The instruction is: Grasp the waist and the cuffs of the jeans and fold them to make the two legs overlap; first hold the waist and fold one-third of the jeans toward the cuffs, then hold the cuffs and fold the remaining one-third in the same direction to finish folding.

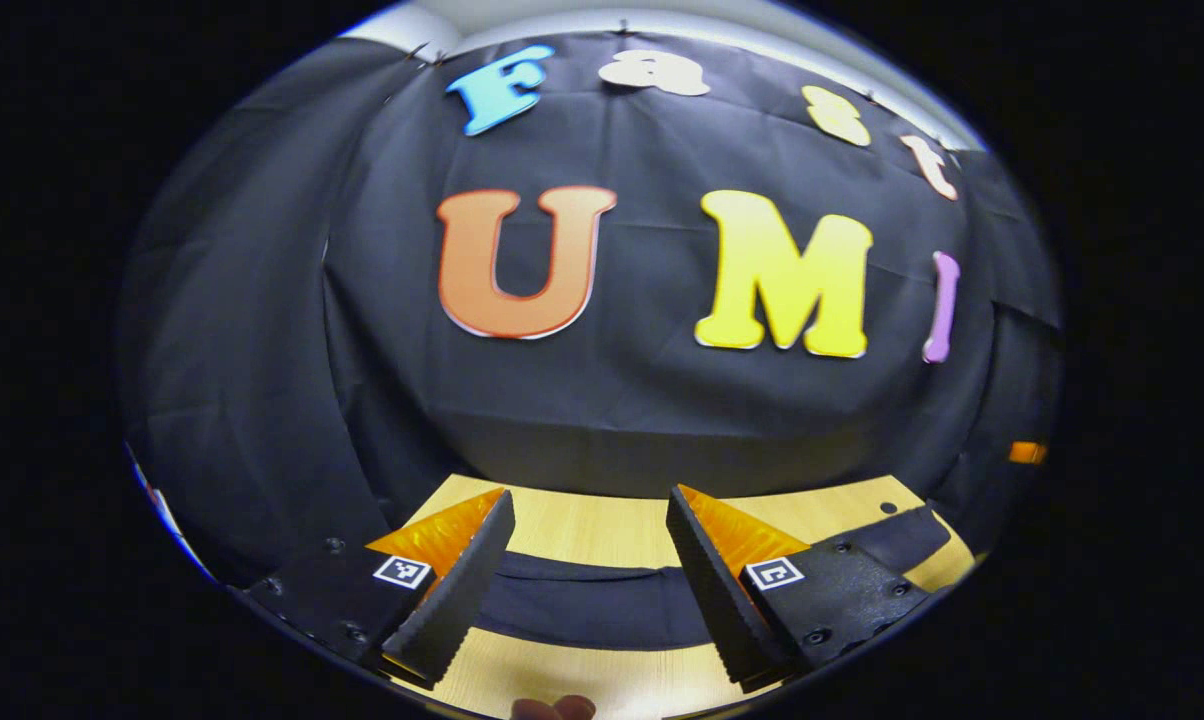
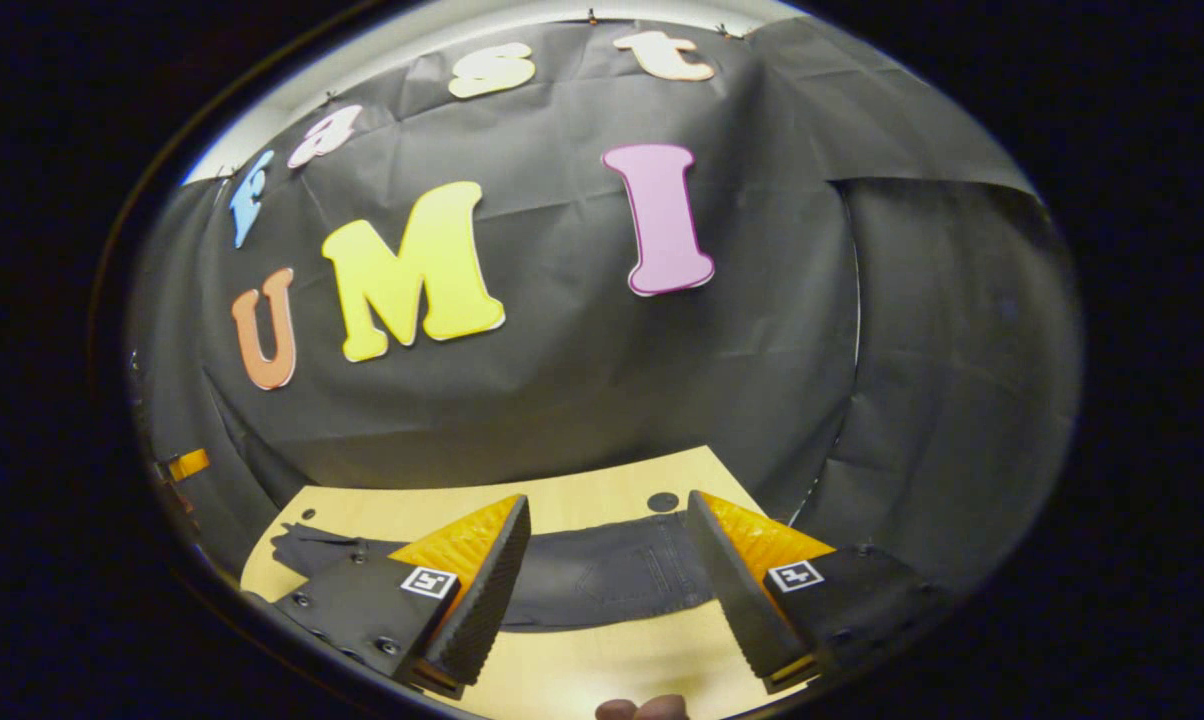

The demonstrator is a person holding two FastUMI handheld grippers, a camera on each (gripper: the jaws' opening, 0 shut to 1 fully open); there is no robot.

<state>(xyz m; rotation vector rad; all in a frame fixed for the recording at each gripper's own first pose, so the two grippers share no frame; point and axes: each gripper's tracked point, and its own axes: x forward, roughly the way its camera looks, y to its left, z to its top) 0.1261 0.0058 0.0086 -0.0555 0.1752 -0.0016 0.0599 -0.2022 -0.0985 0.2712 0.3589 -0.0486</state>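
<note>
Dark, near-black denim jeans [image 1: 582, 605] lie flat across the light wooden tabletop [image 1: 602, 530], stretched out sideways in front of the booth's cloth wall. The left gripper [image 1: 590, 590] hovers above the jeans with its jaws wide apart, holding nothing. The right gripper [image 2: 607, 585] hovers above the jeans [image 2: 612, 575] too, jaws equally apart and empty.

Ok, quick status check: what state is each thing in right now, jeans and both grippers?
jeans: dark, lying flat on the table, spread lengthwise, not yet folded, not gripped
left gripper: open, held above the jeans, fingers apart and holding nothing
right gripper: open, held above the jeans, fingers apart and holding nothing
table: light wood, jeans lying on it
</note>
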